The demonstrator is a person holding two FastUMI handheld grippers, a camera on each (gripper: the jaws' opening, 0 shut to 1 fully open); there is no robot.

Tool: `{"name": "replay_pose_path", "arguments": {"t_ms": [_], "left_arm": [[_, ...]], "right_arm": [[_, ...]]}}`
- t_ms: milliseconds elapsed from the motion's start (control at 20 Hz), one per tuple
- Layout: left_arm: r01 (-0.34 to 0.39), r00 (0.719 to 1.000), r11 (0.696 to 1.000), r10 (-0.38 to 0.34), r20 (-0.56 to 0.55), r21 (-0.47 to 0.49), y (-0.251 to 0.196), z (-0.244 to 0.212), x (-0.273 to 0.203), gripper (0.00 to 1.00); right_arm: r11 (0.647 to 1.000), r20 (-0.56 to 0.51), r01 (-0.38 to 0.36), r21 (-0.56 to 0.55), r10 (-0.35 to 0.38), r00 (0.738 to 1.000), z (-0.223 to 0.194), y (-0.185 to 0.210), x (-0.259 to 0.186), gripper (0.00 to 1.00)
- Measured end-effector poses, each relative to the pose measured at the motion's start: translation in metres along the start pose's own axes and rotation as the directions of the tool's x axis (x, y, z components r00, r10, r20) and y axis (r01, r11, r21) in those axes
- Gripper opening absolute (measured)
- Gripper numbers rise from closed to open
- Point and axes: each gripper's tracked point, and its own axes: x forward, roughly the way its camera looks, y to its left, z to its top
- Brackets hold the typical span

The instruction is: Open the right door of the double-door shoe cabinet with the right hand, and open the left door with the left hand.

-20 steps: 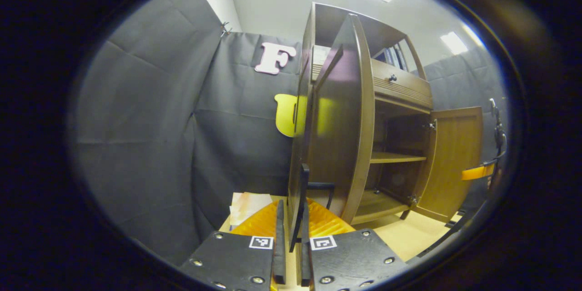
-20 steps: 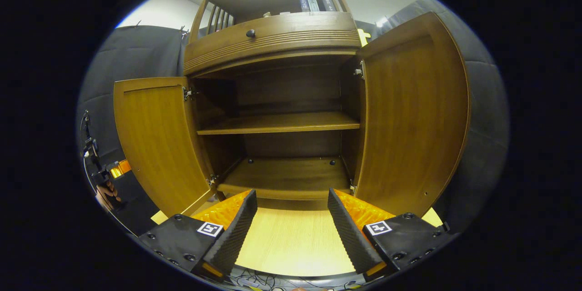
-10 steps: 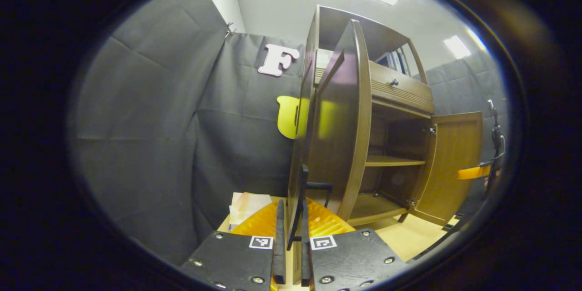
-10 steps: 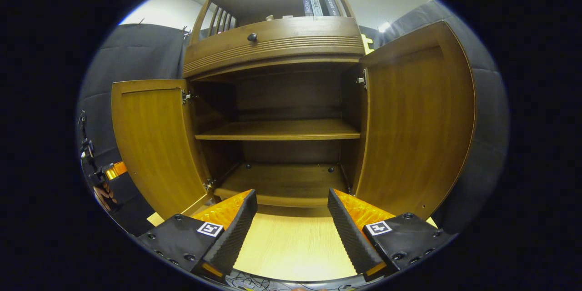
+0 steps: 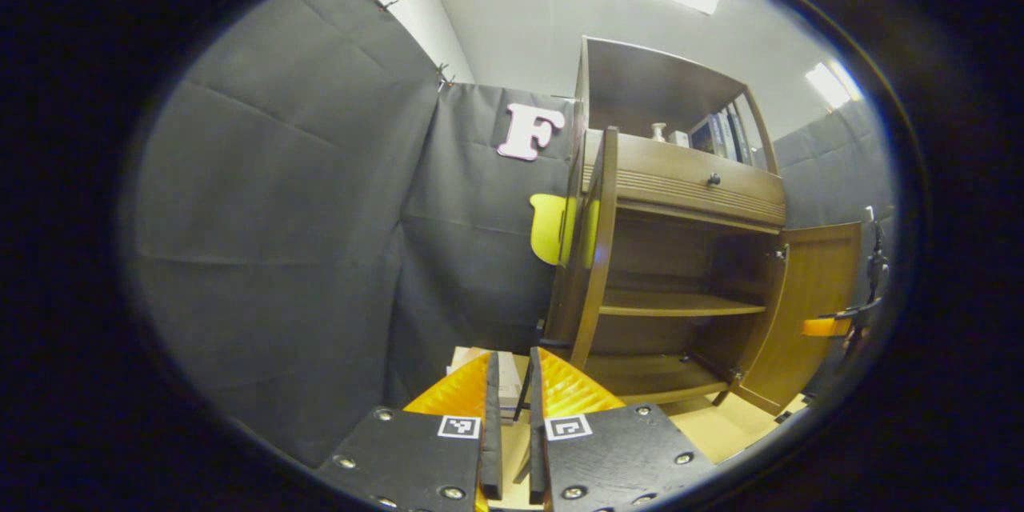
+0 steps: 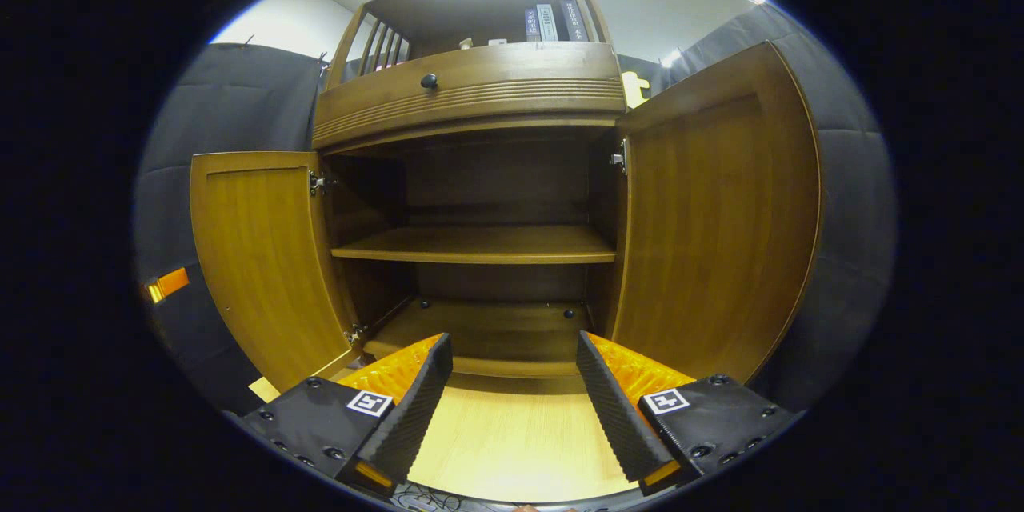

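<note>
Standing upright, both doors (image 6: 264,256) outward

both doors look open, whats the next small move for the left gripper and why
Probably draw the left gripper straight back and stop. The left door and right door both stand swung wide, showing the bare shelf. The left gripper's fingers are nearly closed with the door handle just ahead, so nothing seems left to pull.

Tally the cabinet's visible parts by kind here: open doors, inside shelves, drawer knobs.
Open doors: 2, left door and right door
Inside shelves: 2, middle shelf and bottom shelf
Drawer knobs: 1, knob
Total: 5
</note>
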Motion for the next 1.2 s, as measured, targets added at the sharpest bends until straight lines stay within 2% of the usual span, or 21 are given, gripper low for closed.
{"name": "replay_pose_path", "arguments": {"t_ms": [200,300,500,600,800,1000,1200], "left_arm": [[-0.028,0.999,0.998,0.03,0.042,-0.055,-0.031,0.042,-0.028,0.17],[-0.01,0.998,0.998,0.014,0.06,-0.067,-0.054,0.058,-0.033,0.43],[-0.039,0.995,0.999,0.041,0.093,-0.027,-0.089,0.075,-0.032,0.96],[-0.042,0.996,0.999,0.044,0.079,-0.023,-0.113,0.068,-0.028,0.96],[-0.117,0.993,0.992,0.117,-0.009,-0.041,-0.141,0.041,-0.027,0.95],[-0.09,0.996,0.995,0.089,-0.029,-0.042,-0.181,0.037,-0.028,0.96],[-0.054,0.998,0.998,0.054,-0.035,0.02,-0.21,0.034,-0.022,0.96]], "right_arm": [[0.998,0.035,0.012,-0.054,-0.01,0.999,0.015,-0.017,-0.015,0.93],[0.999,0.025,0.013,-0.041,-0.012,1.0,0.015,-0.026,-0.022,0.93],[1.0,0.043,-0.001,-0.015,0.001,0.999,0.017,-0.038,-0.039,0.93],[0.999,0.052,-0.012,-0.034,0.014,0.999,0.013,-0.043,-0.05,0.93],[0.996,0.056,-0.071,-0.046,0.074,0.996,0.004,-0.04,-0.062,0.93],[0.993,0.087,-0.102,-0.06,0.107,0.99,0.011,-0.043,-0.072,0.93],[0.996,0.063,-0.071,-0.053,0.075,0.995,0.001,-0.055,-0.082,0.93]]}}
